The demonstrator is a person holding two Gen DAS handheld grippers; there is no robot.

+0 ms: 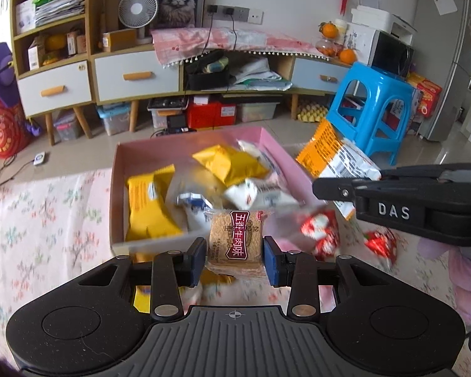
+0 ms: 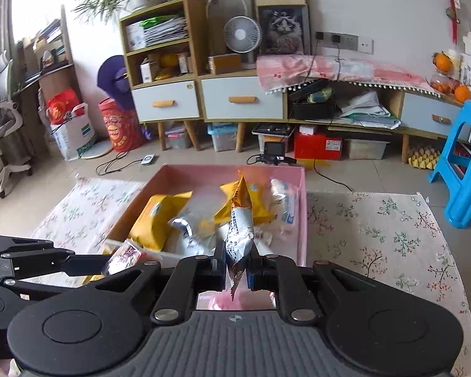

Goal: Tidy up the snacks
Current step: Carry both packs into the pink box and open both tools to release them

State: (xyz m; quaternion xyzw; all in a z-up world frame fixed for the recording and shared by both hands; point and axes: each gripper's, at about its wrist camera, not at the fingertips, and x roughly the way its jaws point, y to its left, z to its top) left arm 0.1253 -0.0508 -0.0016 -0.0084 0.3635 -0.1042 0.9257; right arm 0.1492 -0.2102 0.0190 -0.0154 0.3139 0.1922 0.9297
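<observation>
Nearest my left camera, my left tongs (image 1: 235, 260) point forward and downward, tipped toward the near wall of the pink box (image 1: 267, 139). Their blue pads (image 1: 272, 265) are clamped on either side of a clear-wrapped cracker packet (image 1: 235, 242) with a dark red label, which stands upright between them, raised above the flowered cloth (image 1: 47, 226) on the worktop, just before the box's near edge. My right tongs (image 2: 237, 265) also slope forward and down, and their jaws are pinched tight on the lower part of an orange and silver snack bag (image 2: 240, 229), held edge-on so that its pointed top rises in front of the box. In the left view the same bag fans out beyond the right tongs' black fingers, to the right of the box and above it. In the right view the left tongs come in from the left edge with the cracker packet at their tip, just beside the box's near left corner. Inside the box lie several yellow packets (image 1: 150, 204), some white ones (image 1: 254, 193) and a silvery one (image 2: 188, 238), piled loosely and partly blurred. Two red and white wrapped sweets (image 1: 322, 231) lie on the cloth just to the right of the box.
</observation>
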